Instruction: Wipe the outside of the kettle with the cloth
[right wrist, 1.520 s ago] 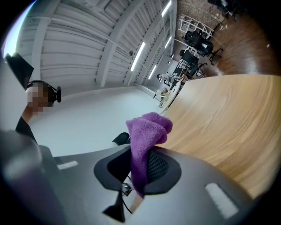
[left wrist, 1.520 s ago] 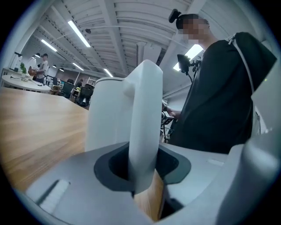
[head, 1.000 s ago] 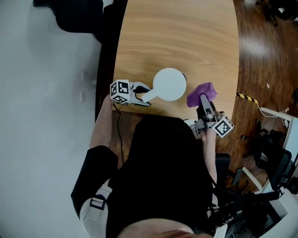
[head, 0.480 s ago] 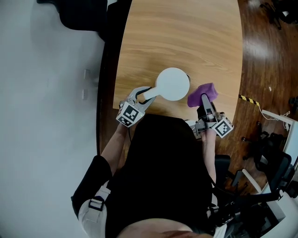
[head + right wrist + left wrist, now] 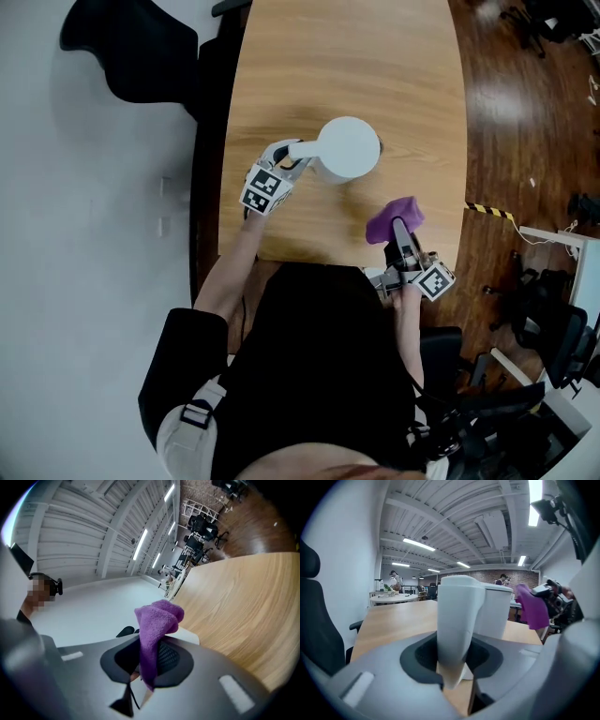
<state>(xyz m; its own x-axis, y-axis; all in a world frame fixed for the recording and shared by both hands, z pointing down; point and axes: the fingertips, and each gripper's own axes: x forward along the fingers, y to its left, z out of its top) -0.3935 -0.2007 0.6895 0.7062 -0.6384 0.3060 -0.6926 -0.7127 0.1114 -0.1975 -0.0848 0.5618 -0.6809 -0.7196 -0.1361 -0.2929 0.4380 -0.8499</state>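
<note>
The white kettle handle (image 5: 454, 620) is being pinched by the left gripper (image 5: 452, 660), whose jaws have just been closing onto it from both sides. Just beyond this claw, the white kettle (image 5: 349, 148) is being held upright. Whether it is resting on the wooden table (image 5: 375, 56) or being lifted just off it cannot be told.

To this claw's right, nearer the person, a purple cloth (image 5: 394, 217) is being gripped in the right gripper (image 5: 398, 236). Its jaws are being pressed onto a fold, and the bunched top is being held apart from the kettle. No contact with the kettle is being made yet.

The step in hand is judged to be steadying the kettle before wiping. Next, the cloth is probably needing to be brought across and pressed against the kettle's side wall. Meanwhile the handle is being kept firm so that the kettle is not being tipped.
</note>
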